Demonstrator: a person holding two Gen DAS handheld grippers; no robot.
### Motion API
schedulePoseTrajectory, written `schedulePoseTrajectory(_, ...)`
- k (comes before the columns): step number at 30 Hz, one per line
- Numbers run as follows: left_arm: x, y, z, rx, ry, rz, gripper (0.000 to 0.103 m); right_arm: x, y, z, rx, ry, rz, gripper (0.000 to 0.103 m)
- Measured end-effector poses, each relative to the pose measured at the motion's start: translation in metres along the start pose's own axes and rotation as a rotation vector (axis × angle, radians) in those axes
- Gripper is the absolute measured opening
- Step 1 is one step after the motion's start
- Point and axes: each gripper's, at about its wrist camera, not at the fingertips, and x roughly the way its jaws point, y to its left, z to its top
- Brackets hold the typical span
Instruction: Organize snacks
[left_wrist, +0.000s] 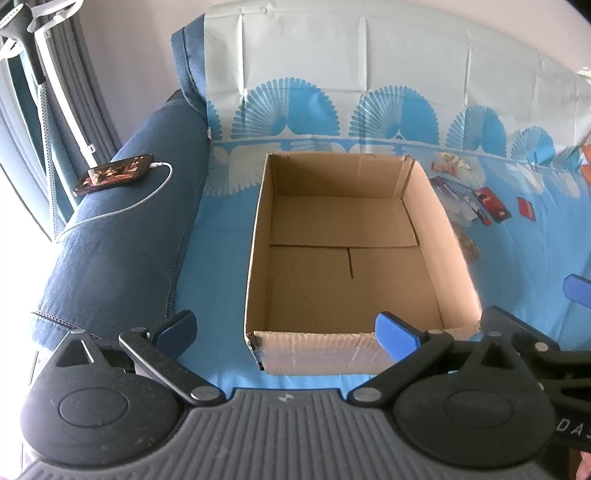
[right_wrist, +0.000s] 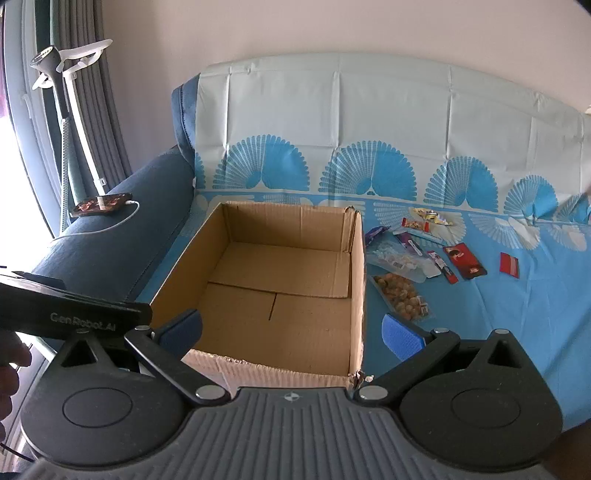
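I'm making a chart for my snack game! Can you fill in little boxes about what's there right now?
box: cardboard box, open, nothing inside
snacks: packets lying on the blue cover, right of the box
nearest snack: bag of round bites, beside the box
left gripper: open, holding nothing
right gripper: open, holding nothing
phone: on the sofa arm, plugged in

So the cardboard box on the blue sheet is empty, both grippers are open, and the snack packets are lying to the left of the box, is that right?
Not quite. The snack packets lie to the right of the cardboard box, as the right wrist view shows. The rest holds: the box on the blue sheet is empty, and the left gripper and right gripper are both open.
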Motion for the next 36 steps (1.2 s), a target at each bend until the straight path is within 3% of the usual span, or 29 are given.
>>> schedulePoseTrajectory(4, 0.0, -0.005, 0.0, 0.038, -0.015, 0.032, 0.103, -0.001, -0.001, 0.0, 0.01, -0.001, 0.001, 0.103)
schedulePoseTrajectory(11, 0.0, -0.009, -0.003, 0.024, 0.014, -0.011, 0.103, -0.002, -0.003, -0.003, 0.037, 0.0, 0.0, 0.103)
schedulePoseTrajectory(22, 0.01, -0.023, -0.006, 0.07, 0.046, 0.01, 0.103, 0.004, -0.021, -0.009, 0.105, 0.0, -0.001, 0.103)
schedulePoseTrajectory(30, 0.023, -0.037, 0.003, 0.097, 0.061, 0.023, 0.103, 0.014, -0.047, -0.017, 0.163, 0.012, -0.007, 0.103)
schedulePoseTrajectory(36, 0.034, -0.04, 0.021, 0.06, 0.076, 0.018, 0.103, 0.03, -0.091, -0.026, 0.245, 0.007, -0.081, 0.103)
